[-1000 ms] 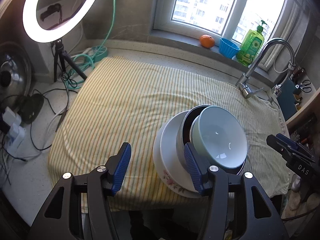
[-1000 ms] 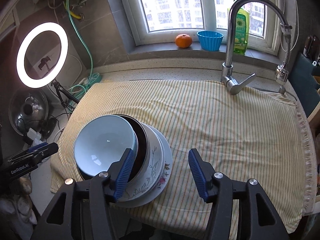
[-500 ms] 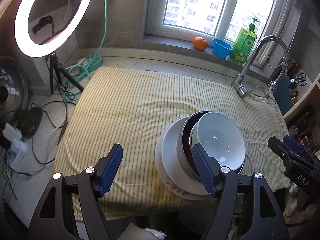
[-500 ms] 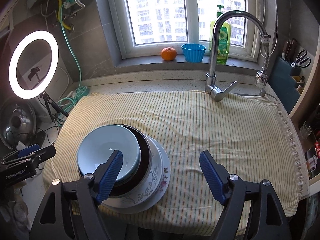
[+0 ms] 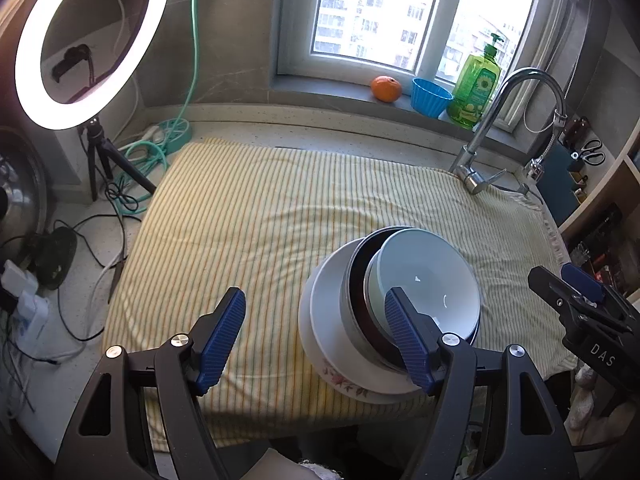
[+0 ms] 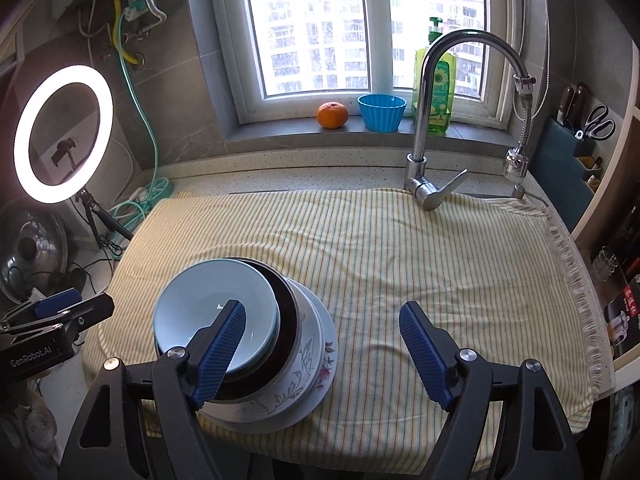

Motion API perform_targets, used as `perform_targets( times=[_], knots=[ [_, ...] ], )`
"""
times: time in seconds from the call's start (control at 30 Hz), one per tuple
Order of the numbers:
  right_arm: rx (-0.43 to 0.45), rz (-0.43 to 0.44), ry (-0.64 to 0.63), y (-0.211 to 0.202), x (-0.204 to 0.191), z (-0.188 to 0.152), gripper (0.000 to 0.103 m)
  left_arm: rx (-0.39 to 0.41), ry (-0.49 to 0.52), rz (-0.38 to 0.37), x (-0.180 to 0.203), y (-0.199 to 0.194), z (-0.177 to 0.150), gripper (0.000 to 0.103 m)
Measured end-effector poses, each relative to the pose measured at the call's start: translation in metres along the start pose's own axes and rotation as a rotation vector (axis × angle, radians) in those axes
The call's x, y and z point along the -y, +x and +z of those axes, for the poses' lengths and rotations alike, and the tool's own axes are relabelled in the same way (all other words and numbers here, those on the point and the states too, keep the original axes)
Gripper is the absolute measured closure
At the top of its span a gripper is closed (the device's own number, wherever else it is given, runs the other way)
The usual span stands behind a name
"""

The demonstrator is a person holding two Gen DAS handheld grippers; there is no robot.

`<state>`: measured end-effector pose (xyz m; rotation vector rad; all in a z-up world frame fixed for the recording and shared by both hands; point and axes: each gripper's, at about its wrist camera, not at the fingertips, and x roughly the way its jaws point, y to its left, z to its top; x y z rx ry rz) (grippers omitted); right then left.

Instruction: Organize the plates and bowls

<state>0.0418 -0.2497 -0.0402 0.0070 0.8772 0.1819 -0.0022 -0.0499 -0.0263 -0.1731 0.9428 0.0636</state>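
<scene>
- My left gripper (image 5: 316, 334) has its jaws wide apart with nothing between them; it hangs over the near edge of the striped cloth (image 5: 256, 216), its right pad just in front of the stack
- My right gripper (image 6: 322, 350) is spread apart as well and holds nothing; its left pad sits in front of the pale blue bowl (image 6: 212, 312), and I judge it is not pressing on it
- The dishes are all in one pile near the front edge of the tabletop: the pale blue bowl on top, nested in a dark bowl (image 6: 286, 304), that one in a white patterned bowl (image 6: 300, 364), and the whole lot on a flowered plate (image 6: 326, 350)
- The nesting is off-centre, each bowl pushed toward one side of the one beneath, so the pile looks a little lopsided though it stands
- I see no other plate or bowl loose on the cloth; the small blue cup (image 6: 382, 112) on the sill by the orange (image 6: 332, 115) and the soap bottle (image 5: 474, 88) looks like no part of this job
- My reading: the stacking is done, or nearly; what may be left is squaring the bowls up or carrying the pile off, and I cannot tell which
</scene>
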Motion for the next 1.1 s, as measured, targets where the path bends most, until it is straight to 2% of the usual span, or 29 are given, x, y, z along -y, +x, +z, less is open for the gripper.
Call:
perform_targets(
  times=[0.87,1.1],
  knots=[
    [-0.02,-0.004,0.003,-0.0005,0.0026,-0.0065,0.027,0.001,0.007,-0.008,0.0032,-0.0035,-0.0042,0.031],
    [-0.022,-0.004,0.003,-0.0002,0.0036,-0.0069,0.027,0.027,0.007,0.004,0.0027,-0.0088,-0.0027,0.031]
  ],
)
